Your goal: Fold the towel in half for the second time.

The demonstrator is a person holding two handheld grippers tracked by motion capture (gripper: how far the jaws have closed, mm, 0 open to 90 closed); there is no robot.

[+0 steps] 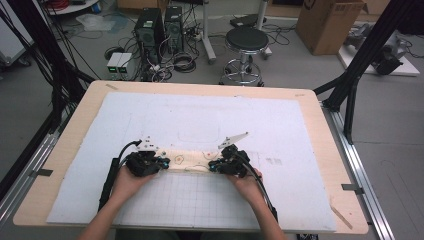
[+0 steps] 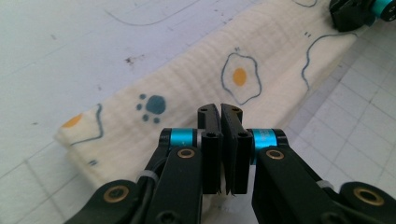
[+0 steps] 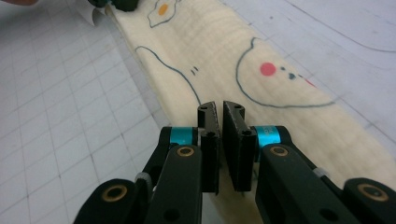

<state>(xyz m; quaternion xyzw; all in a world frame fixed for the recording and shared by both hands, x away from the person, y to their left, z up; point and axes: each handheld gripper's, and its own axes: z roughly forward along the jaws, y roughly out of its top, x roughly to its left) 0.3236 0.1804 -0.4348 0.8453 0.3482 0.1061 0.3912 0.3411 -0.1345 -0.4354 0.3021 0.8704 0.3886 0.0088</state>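
The left gripper (image 2: 220, 112) is seen closed, jaws pinched on the near edge of the cloth (image 2: 196, 93); the right gripper (image 3: 220, 108) is nearly shut on the same edge. The cloth is laid folded on the mat (image 1: 200, 115), long axis nine to three o'clock, one gripper at each end.

Even, diffuse light from overhead fills the scene, bright on the white mat (image 1: 200, 120) and without glare, with only faint soft shadows beneath the person's hands. The high view is soft and slightly grainy, and the far floor is dimmer. In both gripper views the near jaws are mildly blurred, while the cloth (image 2: 252, 60) is sharp.
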